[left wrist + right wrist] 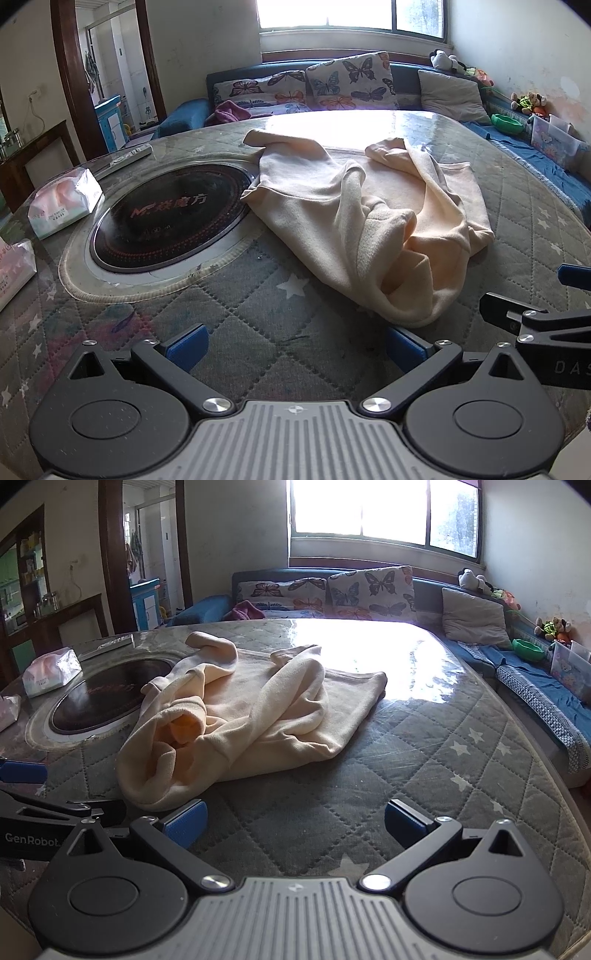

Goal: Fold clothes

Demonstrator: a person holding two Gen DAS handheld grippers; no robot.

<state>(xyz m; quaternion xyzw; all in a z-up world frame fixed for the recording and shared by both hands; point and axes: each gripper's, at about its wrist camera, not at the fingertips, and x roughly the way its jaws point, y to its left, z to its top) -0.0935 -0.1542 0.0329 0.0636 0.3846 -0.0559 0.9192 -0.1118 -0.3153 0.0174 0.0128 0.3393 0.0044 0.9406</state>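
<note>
A cream long-sleeved garment (373,218) lies crumpled on the round quilted table (258,317), its sleeves thrown across its body. It also shows in the right wrist view (251,716). My left gripper (295,349) is open and empty, just short of the garment's near edge. My right gripper (293,825) is open and empty, with the garment's near edge close to its left blue pad (184,823). The right gripper also shows at the right edge of the left wrist view (535,314). The left gripper shows at the left edge of the right wrist view (44,812).
A black induction hob (166,218) is set into the table left of the garment, and the garment overlaps its rim. Tissue packs (62,206) and a remote (129,155) lie at the far left. A sofa with butterfly cushions (347,81) stands behind the table.
</note>
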